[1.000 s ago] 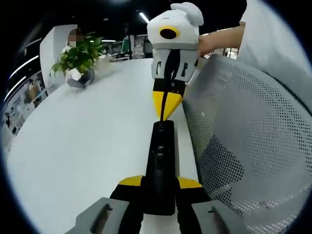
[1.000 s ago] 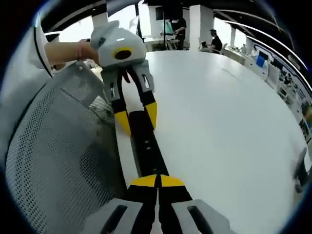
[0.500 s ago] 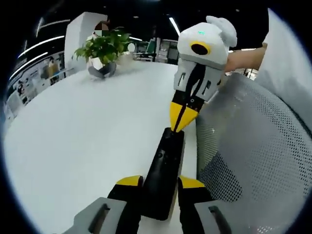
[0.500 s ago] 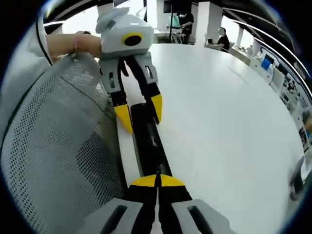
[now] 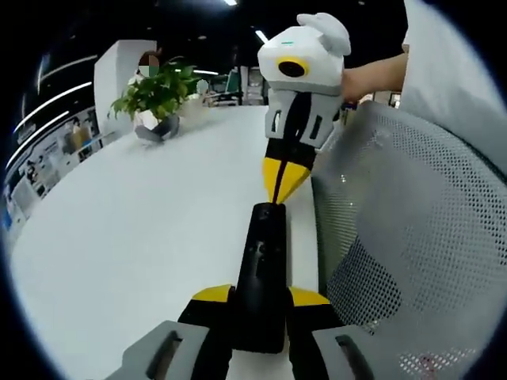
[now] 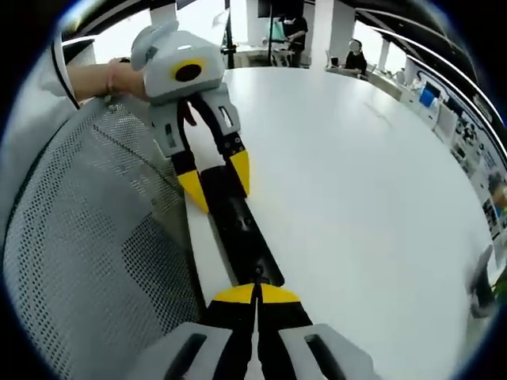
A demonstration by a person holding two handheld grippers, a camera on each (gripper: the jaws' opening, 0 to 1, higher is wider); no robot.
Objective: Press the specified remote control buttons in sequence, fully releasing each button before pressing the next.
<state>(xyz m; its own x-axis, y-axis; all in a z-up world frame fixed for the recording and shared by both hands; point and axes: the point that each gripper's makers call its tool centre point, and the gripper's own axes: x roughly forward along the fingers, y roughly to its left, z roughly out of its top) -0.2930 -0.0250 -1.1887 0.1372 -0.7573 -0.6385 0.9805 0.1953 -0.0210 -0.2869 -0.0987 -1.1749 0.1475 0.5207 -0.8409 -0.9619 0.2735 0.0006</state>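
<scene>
A long black remote [image 5: 259, 269] lies along the white table's edge, and my left gripper [image 5: 260, 295] is shut on its near end, one yellow tip on each side. My right gripper [image 5: 281, 180] comes down from above with its yellow tips shut together, their point at the remote's far end. In the right gripper view my right gripper [image 6: 255, 294] sits shut at the bottom, its tips over the near end of the remote [image 6: 236, 226]. Further up, the left gripper [image 6: 215, 180] clamps the other end.
A grey mesh chair back [image 5: 412, 237] stands close against the table edge, also seen beside the remote [image 6: 87, 253]. A potted plant [image 5: 154, 99] stands far back on the white table [image 5: 135, 229]. A person's arm [image 5: 372, 75] holds the right gripper.
Both cameras have swung a little. The right gripper's shut tips stay at the remote's far end, and the left gripper keeps its hold on the remote.
</scene>
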